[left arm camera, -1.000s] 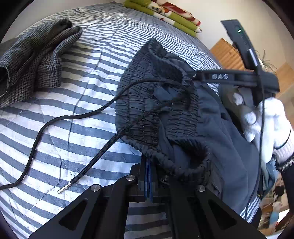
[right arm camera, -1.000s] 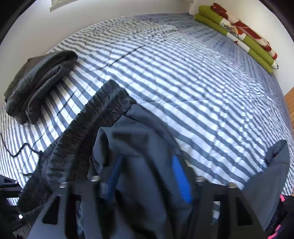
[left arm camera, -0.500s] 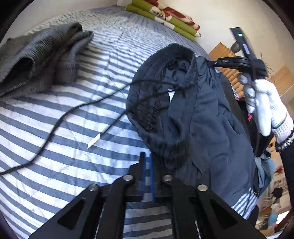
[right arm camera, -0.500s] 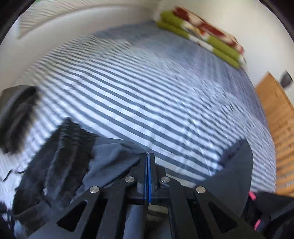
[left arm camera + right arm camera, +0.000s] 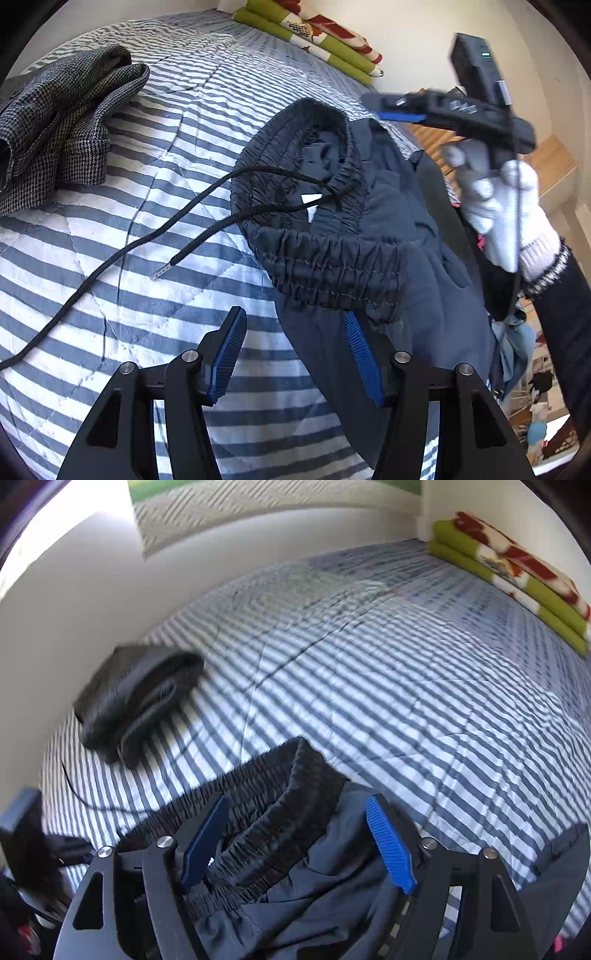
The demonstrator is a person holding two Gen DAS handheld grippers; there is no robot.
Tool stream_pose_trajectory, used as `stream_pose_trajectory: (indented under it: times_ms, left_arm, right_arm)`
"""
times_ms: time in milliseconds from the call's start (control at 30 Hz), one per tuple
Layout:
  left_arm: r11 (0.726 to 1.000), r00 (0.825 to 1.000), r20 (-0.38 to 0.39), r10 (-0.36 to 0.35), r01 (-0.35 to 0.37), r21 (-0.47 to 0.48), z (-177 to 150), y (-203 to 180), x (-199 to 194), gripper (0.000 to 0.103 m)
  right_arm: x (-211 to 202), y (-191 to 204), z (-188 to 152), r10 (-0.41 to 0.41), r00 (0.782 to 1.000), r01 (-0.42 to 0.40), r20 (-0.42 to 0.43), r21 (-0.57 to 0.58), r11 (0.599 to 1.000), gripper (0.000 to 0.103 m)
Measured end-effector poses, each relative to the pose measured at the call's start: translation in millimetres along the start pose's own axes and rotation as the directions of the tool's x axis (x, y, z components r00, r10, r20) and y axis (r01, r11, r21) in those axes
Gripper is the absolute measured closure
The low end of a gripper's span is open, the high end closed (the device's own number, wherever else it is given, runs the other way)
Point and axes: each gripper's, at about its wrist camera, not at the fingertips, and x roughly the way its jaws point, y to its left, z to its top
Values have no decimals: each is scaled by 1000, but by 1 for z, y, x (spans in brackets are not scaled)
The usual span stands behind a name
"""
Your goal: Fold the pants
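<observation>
Your left gripper (image 5: pixel 295 354) sits at 6 o'clock in its own view, jaws opening, blue pads spread. Nothing is pinched: striped cover shows between them, and the dark navy pants (image 5: pixel 388 258) lie just past the right pad without touching it that I can tell.

Your right gripper (image 5: pixel 299 834) is also opening, pads wide apart. The elastic waistband (image 5: pixel 266 812) bunches in the gap between them, but the pads aren't pressing it.

Pants: heaped on the bed's striped cover (image 5: pixel 147 295), centre to 4 o'clock in the left view, waistband mouth gaping open toward 12. A small white tag (image 5: pixel 310 206) shows inside the waistband; any print on it is too small to read. The black drawstring (image 5: pixel 110 258) trails from the waistband out to 8 o'clock, its metal tip (image 5: pixel 160 272) resting on the cover.

At 2 o'clock in the left view, your gloved right hand (image 5: pixel 506 214) holds the right gripper's handle. There's light lettering on its black body, blurred, unreadable. A green indicator light (image 5: pixel 485 54) shows on its upper part.

Further out: grey checked garment (image 5: pixel 62 122) crumpled at 10 o'clock, well apart from the pants. Far end, 1 o'clock: folded green, red and white blanket (image 5: pixel 314 33) against the wall.
</observation>
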Motion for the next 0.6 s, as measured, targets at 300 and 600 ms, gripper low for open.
stream_pose_trajectory:
  times_ms: [300, 600]
  left_arm:
    - [998, 998, 7, -56, 57, -33, -15, -8, -20, 34]
    - [999, 996, 87, 36, -33, -30, 12, -14, -11, 43]
  right_arm:
    - [61, 0, 6, -189, 981, 188, -37, -21, 982, 90]
    - [32, -46, 39, -80, 996, 72, 26, 215, 974, 87]
